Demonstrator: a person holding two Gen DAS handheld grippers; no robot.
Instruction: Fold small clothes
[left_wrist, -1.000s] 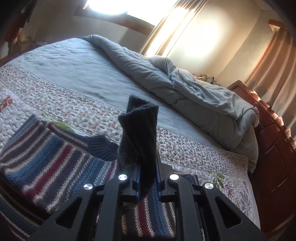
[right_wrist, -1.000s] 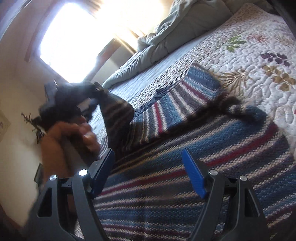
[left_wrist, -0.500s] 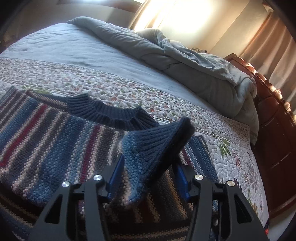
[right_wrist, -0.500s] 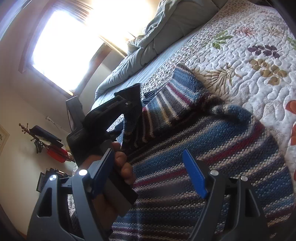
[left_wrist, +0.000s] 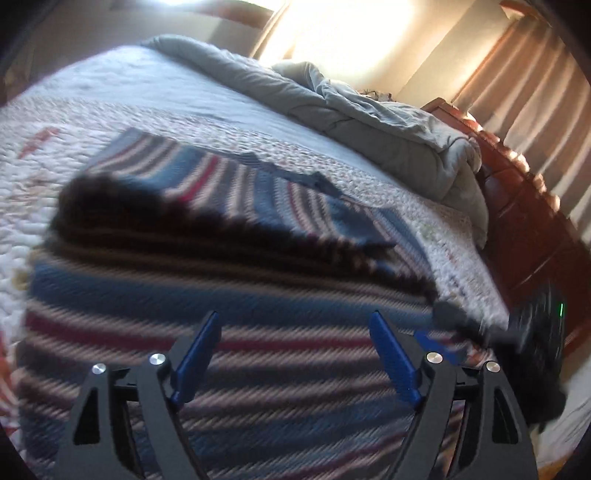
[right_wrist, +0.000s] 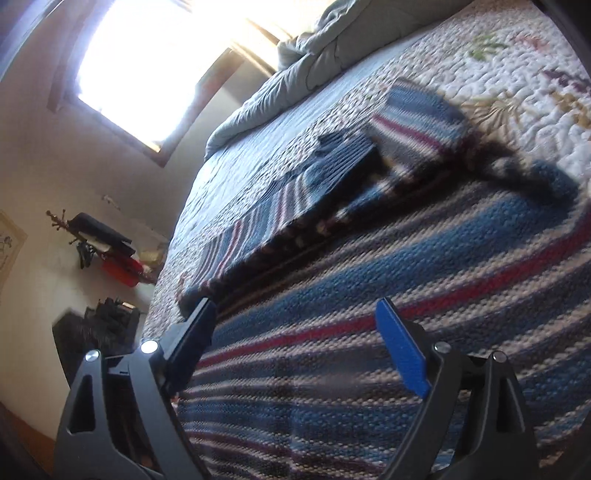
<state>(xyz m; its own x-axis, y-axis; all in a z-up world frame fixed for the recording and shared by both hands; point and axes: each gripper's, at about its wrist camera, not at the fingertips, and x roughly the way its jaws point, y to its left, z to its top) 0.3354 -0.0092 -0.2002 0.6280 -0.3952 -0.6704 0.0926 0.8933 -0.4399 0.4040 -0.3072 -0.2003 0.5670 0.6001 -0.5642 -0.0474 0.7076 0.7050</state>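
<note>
A knitted sweater striped in blue, red and cream (left_wrist: 258, 295) lies on the quilted bedspread (left_wrist: 110, 110). Both sleeves (left_wrist: 207, 199) are folded across its upper part. It also fills the right wrist view (right_wrist: 406, 280), with the folded sleeves (right_wrist: 332, 177) beyond. My left gripper (left_wrist: 295, 347) is open and empty just above the sweater's lower body. My right gripper (right_wrist: 299, 339) is open and empty over the sweater too. The right gripper's dark body shows at the right edge of the left wrist view (left_wrist: 532, 332), blurred.
A crumpled grey duvet (left_wrist: 369, 122) lies at the far side of the bed. A dark wooden bed frame (left_wrist: 524, 206) runs along the right, with curtains (left_wrist: 535, 92) behind. A bright window (right_wrist: 147, 55) and a wall rack with clothes (right_wrist: 103, 243) are on the left.
My left gripper let go of the sleeve cuff, which now lies folded across the sweater, and opened wide. It drew back over the sweater's lower body. The left hand is gone from the right wrist view.
</note>
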